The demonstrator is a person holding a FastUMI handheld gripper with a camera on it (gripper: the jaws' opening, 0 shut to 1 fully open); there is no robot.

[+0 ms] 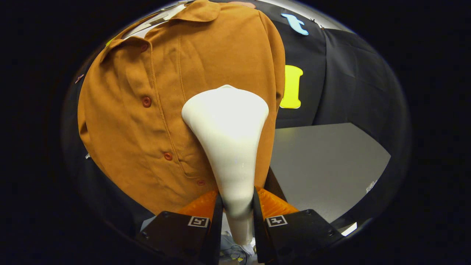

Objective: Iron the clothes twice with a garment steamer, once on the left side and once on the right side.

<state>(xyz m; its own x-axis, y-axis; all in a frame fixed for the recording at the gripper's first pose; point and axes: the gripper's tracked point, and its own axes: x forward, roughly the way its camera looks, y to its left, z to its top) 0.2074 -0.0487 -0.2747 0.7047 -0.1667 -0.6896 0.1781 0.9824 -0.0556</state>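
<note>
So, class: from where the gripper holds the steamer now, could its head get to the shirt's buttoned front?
Probably yes. The gripper is shut on the white steamer, whose head already lies over the orange shirt beside the button placket, with nothing between them.

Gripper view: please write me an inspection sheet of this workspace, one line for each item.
Surface: grey table beyond the fingers, beside the shirt.
Job's things: white garment steamer held between the fingers, its wide head against the hanging brown shirt, beside the button placket.
Clutter: a small pale scrap at the table's far edge; cannot tell what it is.
Grippers: gripper shut on the steamer's handle.
Cables: thin wires below the handle, unclear.
Surroundings: black cloth wall behind.
</note>
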